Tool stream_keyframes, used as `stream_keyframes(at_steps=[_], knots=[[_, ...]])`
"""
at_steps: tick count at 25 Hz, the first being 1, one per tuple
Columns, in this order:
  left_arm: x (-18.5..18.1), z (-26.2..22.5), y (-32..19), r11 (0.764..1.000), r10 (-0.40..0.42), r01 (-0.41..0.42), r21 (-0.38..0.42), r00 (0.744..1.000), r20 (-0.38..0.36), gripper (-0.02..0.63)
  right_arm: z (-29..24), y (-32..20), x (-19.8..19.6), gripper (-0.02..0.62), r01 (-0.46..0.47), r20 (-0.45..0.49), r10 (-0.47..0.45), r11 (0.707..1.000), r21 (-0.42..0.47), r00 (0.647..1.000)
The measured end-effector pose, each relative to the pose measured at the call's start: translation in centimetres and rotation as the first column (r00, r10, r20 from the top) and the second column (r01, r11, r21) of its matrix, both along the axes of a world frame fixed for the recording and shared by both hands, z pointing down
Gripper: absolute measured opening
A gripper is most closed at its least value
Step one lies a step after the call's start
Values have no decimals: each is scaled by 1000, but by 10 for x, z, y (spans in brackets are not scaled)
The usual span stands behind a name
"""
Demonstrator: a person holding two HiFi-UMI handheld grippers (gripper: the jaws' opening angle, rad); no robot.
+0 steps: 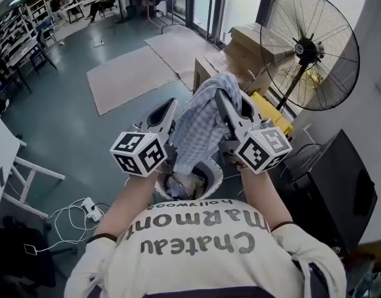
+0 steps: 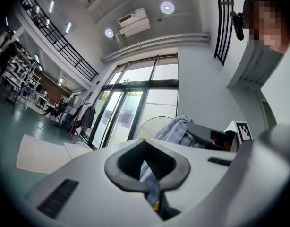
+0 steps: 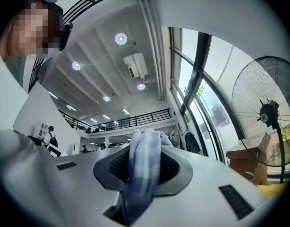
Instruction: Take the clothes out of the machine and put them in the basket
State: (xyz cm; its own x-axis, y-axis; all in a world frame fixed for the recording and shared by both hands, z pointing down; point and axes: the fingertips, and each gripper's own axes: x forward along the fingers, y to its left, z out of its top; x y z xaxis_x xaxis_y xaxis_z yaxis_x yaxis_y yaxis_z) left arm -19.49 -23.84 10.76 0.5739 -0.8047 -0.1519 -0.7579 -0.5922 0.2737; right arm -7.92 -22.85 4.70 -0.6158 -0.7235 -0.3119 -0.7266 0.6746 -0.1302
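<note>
A blue-and-white checked shirt hangs between my two grippers, held up at chest height. In the right gripper view the shirt fills the gap of my right gripper, which is shut on it; the cloth bunches over the tips. My left gripper sits just left of the shirt, and a strip of the same cloth runs down between its closed jaws. Directly below stands a round white basket with other clothes in it. No machine is in view.
A big black floor fan stands at the right, with cardboard boxes and a yellow object beside it. A black cabinet is close on the right. A power strip with cables lies on the floor to the left.
</note>
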Motion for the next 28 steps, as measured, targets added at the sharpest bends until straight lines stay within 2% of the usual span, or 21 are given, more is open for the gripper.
stream_keyframes(at_steps=[6, 13, 21, 28], knots=[[-23, 1, -16, 990, -137, 137, 5, 991, -1, 8, -4, -30, -26, 110, 135, -40, -133, 990, 41, 990], [-40, 3, -28, 969, -249, 249, 3, 969, -2, 8, 14, -69, -27, 110, 207, 10, -207, 978, -30, 978], [-11, 16, -54, 966, -258, 258, -23, 966, 13, 8, 37, -103, -3, 110, 214, 6, -214, 974, -78, 977], [-4, 23, -63, 959, -283, 284, -26, 959, 16, 8, 51, -121, 10, 110, 219, 15, -219, 970, -103, 976]])
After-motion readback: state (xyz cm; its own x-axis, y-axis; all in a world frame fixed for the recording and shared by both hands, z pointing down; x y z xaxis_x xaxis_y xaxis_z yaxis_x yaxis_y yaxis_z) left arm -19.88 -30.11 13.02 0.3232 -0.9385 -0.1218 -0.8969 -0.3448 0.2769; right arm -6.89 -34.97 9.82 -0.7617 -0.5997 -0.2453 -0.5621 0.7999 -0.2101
